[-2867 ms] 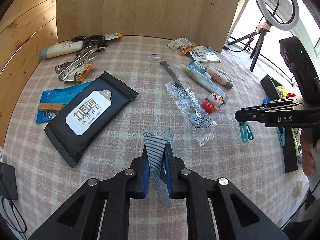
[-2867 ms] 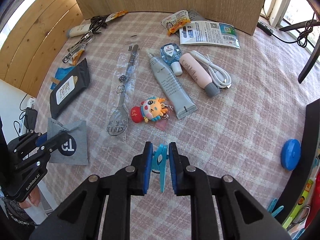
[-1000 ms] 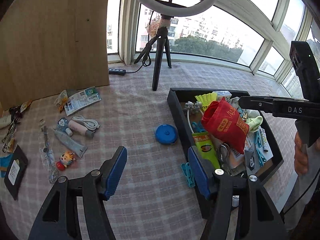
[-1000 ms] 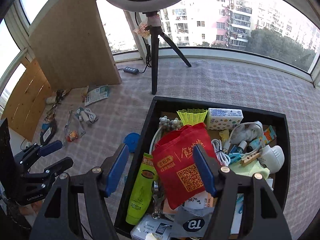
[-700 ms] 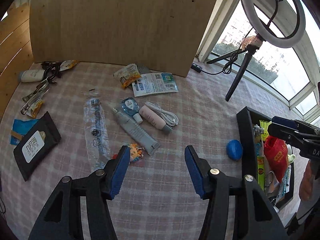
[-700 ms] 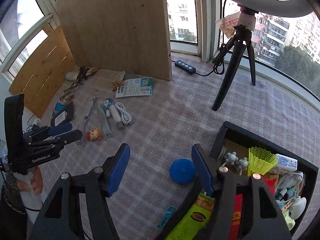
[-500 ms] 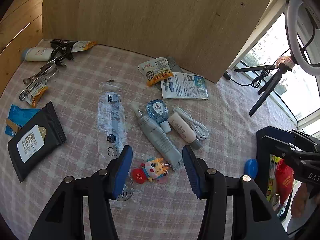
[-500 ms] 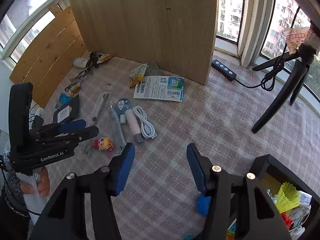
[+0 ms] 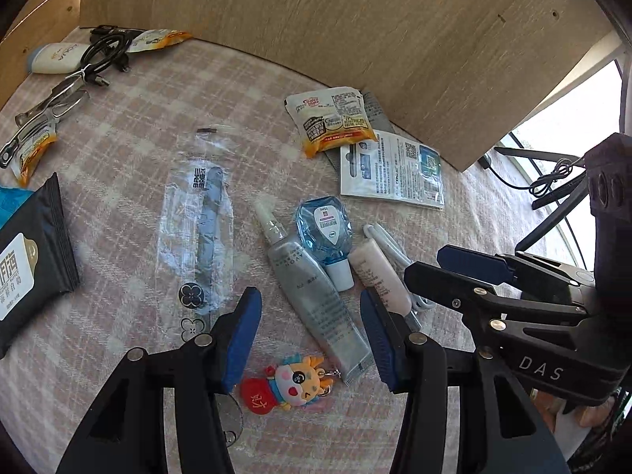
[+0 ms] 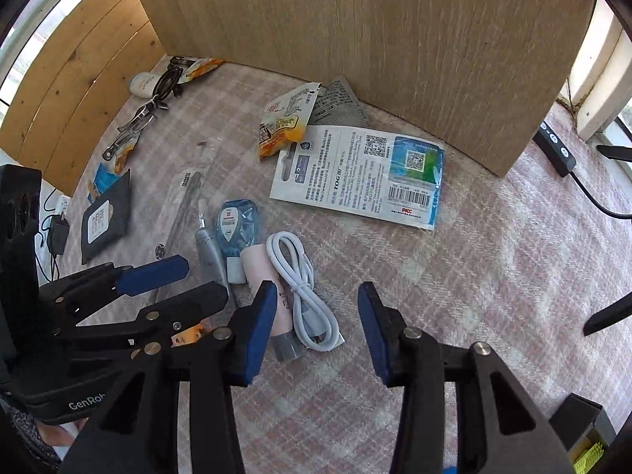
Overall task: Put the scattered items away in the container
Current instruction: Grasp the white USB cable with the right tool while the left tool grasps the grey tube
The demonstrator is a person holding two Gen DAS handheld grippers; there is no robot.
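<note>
Two tools, both wide open and empty, have swung back from the container to the scattered pile on the checked tabletop, so the last pieces are dropped off and a fresh pick begins. Left tool (image 9: 310, 333) hovers over the grey tube (image 9: 316, 302), the cartoon keychain (image 9: 292, 385) just below its tips. Right tool (image 10: 314, 328) straddles the white cable (image 10: 302, 296) and pink tube (image 10: 264, 276). Only a corner of the container (image 10: 584, 426) shows at the right wrist view's lower right.
</note>
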